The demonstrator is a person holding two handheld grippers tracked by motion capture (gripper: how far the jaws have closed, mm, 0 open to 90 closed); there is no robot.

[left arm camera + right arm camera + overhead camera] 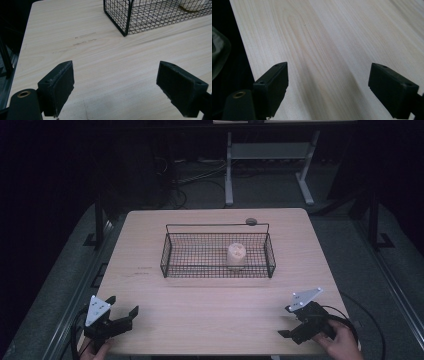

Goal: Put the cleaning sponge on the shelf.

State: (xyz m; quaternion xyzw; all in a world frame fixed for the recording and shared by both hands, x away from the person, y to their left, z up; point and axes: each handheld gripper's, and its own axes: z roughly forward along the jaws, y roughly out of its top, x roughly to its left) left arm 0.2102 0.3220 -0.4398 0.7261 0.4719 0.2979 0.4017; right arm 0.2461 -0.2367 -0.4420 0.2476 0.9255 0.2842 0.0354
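Wire basket (218,255) mesh partly veils a pale cup (236,256)

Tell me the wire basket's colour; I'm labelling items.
Black wire mesh basket, clearest in the high view.

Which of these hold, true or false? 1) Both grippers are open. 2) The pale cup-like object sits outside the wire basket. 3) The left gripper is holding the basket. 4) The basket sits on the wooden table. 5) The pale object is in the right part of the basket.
1) Both grippers are open: true. The left gripper and the right gripper each have their jaws wide apart with nothing between.
2) The pale object sits outside the wire basket: false. It stands inside it.
3) The left gripper is holding the basket: false. It is near the table's front edge, apart from the basket.
4) The basket sits on the wooden table: true.
5) The pale object is in the right part of the basket: true.
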